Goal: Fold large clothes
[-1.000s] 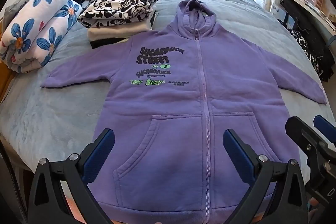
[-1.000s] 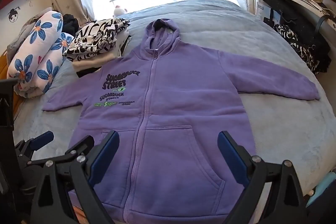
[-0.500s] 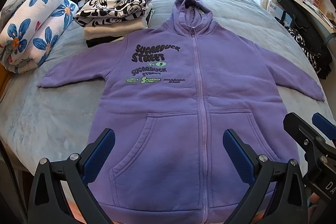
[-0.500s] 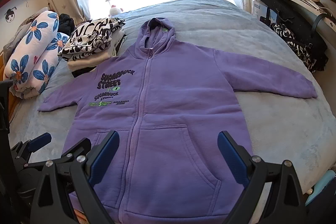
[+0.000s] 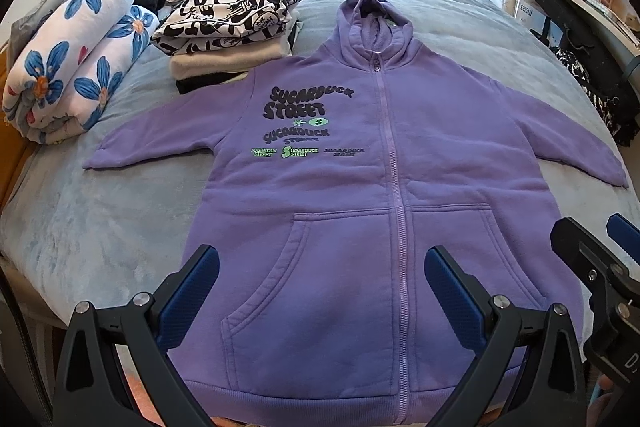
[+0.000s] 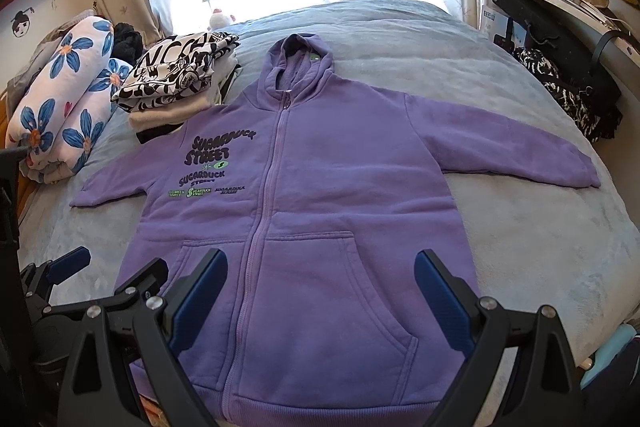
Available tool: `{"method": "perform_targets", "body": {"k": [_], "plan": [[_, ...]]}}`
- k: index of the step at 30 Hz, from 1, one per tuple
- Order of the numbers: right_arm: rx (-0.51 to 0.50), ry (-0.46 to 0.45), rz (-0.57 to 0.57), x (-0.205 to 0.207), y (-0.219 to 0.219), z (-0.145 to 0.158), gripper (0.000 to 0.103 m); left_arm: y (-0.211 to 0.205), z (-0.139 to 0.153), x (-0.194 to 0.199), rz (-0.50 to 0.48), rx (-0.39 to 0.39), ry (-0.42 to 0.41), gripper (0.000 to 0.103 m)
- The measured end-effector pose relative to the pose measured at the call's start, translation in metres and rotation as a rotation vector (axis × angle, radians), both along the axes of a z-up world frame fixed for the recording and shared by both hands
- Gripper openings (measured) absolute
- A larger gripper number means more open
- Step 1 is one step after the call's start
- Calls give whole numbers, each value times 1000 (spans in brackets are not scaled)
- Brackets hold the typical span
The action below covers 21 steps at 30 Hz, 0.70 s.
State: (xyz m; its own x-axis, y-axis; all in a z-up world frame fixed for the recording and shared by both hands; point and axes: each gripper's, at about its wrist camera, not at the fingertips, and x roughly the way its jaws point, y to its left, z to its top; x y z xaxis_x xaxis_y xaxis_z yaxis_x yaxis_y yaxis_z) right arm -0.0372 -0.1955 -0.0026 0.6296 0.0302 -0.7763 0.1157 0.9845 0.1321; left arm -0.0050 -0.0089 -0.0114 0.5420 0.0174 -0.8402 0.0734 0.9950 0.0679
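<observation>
A purple zip-up hoodie (image 5: 360, 211) lies flat and face up on the grey-blue bed (image 5: 96, 227), zipped, sleeves spread out, hood at the far end; it also shows in the right wrist view (image 6: 320, 211). My left gripper (image 5: 320, 291) is open and empty, hovering above the hoodie's lower left pocket near the hem. My right gripper (image 6: 320, 291) is open and empty above the lower right pocket. The right gripper's fingers (image 5: 592, 267) show at the right edge of the left wrist view; the left gripper's fingers (image 6: 80, 267) show at the left edge of the right wrist view.
A stack of folded clothes (image 5: 232, 27) with a black-and-white print on top sits at the far left of the bed, touching the hoodie's shoulder. A rolled floral quilt (image 5: 76, 55) lies further left. Shelves and a dark bag (image 6: 568, 75) stand on the right.
Both grippers have risen and drawn back a little, so the hoodie sits slightly lower and smaller in view. Both stay open. The hoodie has not moved.
</observation>
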Motion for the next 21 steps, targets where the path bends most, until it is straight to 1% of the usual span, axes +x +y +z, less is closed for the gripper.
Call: {"method": "perform_targets", "body": {"k": [8, 21], "plan": [[2, 5, -5, -8, 0, -2, 95, 7, -4, -1, 21, -16, 23, 102], [2, 24, 2, -9, 2, -4, 95, 8, -4, -4, 20, -17, 22, 102]]}}
